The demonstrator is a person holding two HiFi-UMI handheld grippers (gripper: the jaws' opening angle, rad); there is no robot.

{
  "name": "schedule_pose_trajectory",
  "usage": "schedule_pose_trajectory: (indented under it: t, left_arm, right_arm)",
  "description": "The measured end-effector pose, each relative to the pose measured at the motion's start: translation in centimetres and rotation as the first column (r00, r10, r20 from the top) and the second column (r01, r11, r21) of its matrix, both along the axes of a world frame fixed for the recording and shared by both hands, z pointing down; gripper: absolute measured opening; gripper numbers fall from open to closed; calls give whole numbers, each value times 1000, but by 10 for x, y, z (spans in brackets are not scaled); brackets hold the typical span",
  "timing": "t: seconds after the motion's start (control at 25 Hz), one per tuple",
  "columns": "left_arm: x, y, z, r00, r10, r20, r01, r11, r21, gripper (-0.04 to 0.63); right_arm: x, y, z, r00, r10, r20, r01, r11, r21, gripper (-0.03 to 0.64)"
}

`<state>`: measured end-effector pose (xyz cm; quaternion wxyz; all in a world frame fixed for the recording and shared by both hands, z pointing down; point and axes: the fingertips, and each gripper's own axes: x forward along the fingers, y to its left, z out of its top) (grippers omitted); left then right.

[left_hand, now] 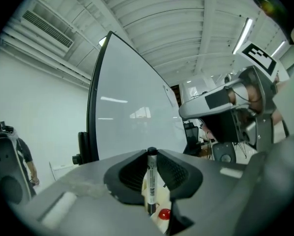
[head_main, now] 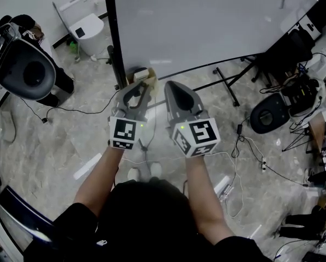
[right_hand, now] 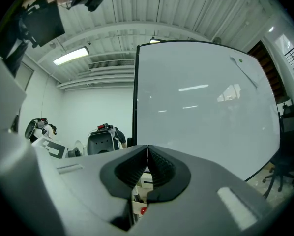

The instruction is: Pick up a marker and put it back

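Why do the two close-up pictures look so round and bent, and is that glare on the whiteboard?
Left gripper view: a wide-angle lens bows the whiteboard and blackens the corners, though the marker is fairly sharp. Right gripper view: same bending; pale streaks on the board are reflected lights, like the ceiling tube. Head view: even light, far less bending, only faint glare.

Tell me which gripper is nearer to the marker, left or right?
Left. The left gripper clamps the marker between its jaws. The right gripper, jaws together and empty, is beside it, not touching the marker.
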<state>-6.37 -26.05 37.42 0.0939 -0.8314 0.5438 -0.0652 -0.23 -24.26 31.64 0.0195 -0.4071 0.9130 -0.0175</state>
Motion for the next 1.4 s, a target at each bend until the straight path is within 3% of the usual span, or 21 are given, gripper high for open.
schedule_pose_trajectory:
  t: [0.72,1.4]
  left_arm:
    - [-52,31,-15,994,-37,-101,38,999,16,71]
    - [-61,32,-8,990,-42,-134,42,999,-4,69]
  right_arm:
    - [-36,23,-13,999,-32,-9,32,999,32,9]
    - [-37,25,-7,1000,-28,-6,28,999,16,9]
